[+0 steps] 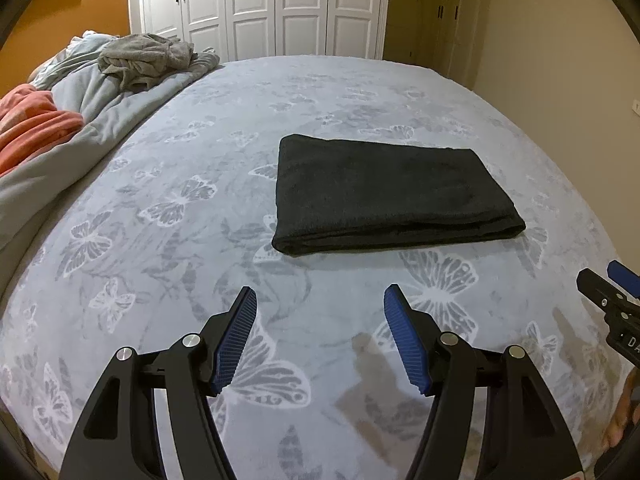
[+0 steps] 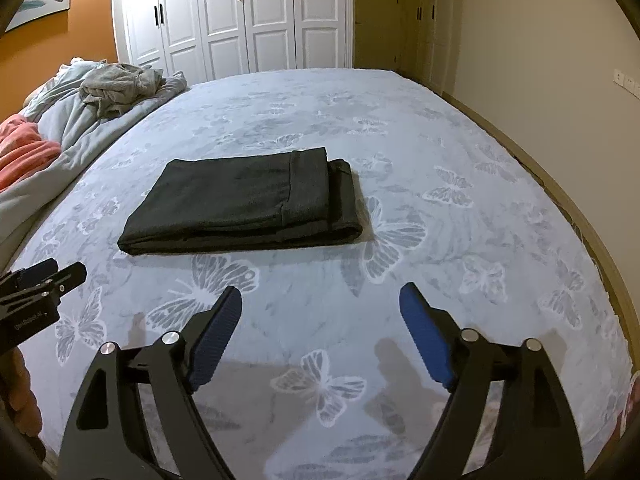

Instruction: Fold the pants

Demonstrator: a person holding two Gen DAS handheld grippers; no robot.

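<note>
The left gripper and right gripper were held wide and empty, short of the pants. These were seen lying in a neat black rectangle on the butterfly bedspread; the folding was judged complete.

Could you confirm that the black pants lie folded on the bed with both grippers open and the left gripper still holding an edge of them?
Not quite: the left gripper holds nothing. The left wrist view shows it open over the bed, short of the folded pants. The right gripper is open too.
</note>
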